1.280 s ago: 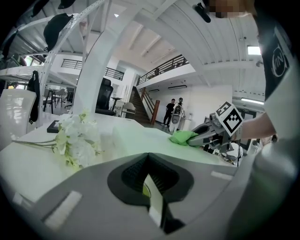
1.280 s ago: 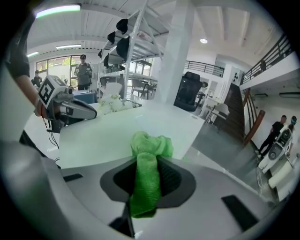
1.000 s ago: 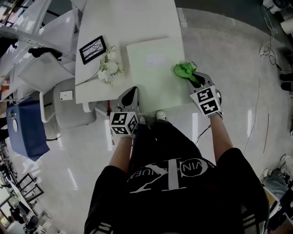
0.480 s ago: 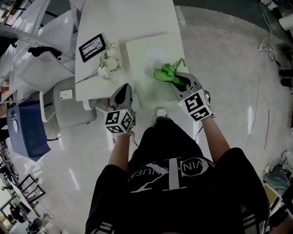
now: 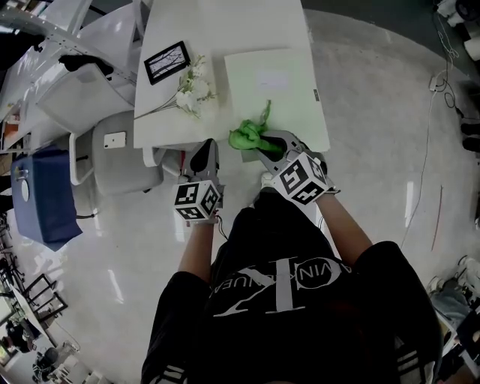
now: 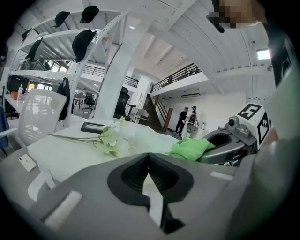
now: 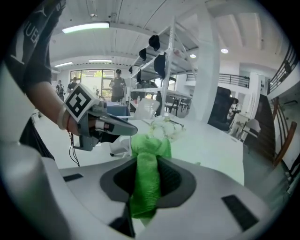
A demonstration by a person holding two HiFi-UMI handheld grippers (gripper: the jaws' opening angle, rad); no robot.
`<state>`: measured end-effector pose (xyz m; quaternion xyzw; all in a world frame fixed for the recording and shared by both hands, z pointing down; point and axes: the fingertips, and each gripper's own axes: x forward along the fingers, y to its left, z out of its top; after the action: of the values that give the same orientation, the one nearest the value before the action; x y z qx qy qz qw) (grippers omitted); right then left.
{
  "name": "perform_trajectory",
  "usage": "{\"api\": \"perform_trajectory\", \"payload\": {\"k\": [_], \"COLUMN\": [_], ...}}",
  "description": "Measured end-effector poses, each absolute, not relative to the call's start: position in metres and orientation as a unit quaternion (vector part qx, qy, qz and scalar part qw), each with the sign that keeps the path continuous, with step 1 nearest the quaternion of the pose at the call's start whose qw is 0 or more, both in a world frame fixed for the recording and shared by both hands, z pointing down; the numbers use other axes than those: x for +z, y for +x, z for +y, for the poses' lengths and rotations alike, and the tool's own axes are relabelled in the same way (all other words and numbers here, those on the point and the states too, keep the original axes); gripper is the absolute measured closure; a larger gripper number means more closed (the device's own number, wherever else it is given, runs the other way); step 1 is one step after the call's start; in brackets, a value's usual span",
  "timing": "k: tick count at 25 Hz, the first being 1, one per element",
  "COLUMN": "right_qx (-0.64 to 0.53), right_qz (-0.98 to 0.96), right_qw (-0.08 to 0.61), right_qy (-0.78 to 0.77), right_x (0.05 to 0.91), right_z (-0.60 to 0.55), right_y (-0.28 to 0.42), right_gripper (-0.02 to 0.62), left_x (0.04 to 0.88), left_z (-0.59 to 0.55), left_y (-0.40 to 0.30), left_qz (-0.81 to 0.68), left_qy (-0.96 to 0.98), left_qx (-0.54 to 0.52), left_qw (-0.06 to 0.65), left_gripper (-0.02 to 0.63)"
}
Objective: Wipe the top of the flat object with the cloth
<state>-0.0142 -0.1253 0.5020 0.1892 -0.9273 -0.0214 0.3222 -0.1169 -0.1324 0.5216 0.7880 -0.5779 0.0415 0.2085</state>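
The right gripper (image 5: 264, 148) has its jaws closed on a bunched green cloth (image 5: 250, 135); its own view shows the fabric pinched between the two pads, with a loose end hanging below them. The cloth rests on the near edge of a pale green flat sheet (image 5: 281, 97), towards its left corner, and the sheet lies on a white table (image 5: 225, 22). The left gripper (image 5: 208, 146) is at the table's near edge, just beside the sheet's left side. Its jaws are pressed together at the tips with nothing between them (whether it touches the tabletop cannot be made out). The two grippers are near each other, and each shows in the other's view. Further left on the table lie a spray of white flowers (image 5: 193, 88) and a dark picture frame (image 5: 166, 62), both clear of the sheet. A white chair (image 5: 112, 154) stands at the table's left side.
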Motion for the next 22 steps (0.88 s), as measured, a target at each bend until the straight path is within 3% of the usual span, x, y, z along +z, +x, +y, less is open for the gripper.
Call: {"api": "perform_trajectory", "payload": {"k": [9, 22], "right_qx": [-0.059, -0.048], "right_qz": [-0.916, -0.906], "right_qw": [0.362, 0.375], "right_qy": [0.163, 0.19], "right_x": [0.52, 0.523], "right_z": [-0.101, -0.092], "right_y": [-0.03, 0.006], "right_gripper": [0.518, 0.518], "left_x": [0.526, 0.519], "left_z": [-0.11, -0.107], "left_y": [-0.124, -0.105], "left_qz": [-0.58, -0.558], "left_qy": [0.786, 0.803], "left_qx": [0.041, 0.032], "left_qw": [0.213, 0.207], "left_gripper": [0.595, 0.595]}}
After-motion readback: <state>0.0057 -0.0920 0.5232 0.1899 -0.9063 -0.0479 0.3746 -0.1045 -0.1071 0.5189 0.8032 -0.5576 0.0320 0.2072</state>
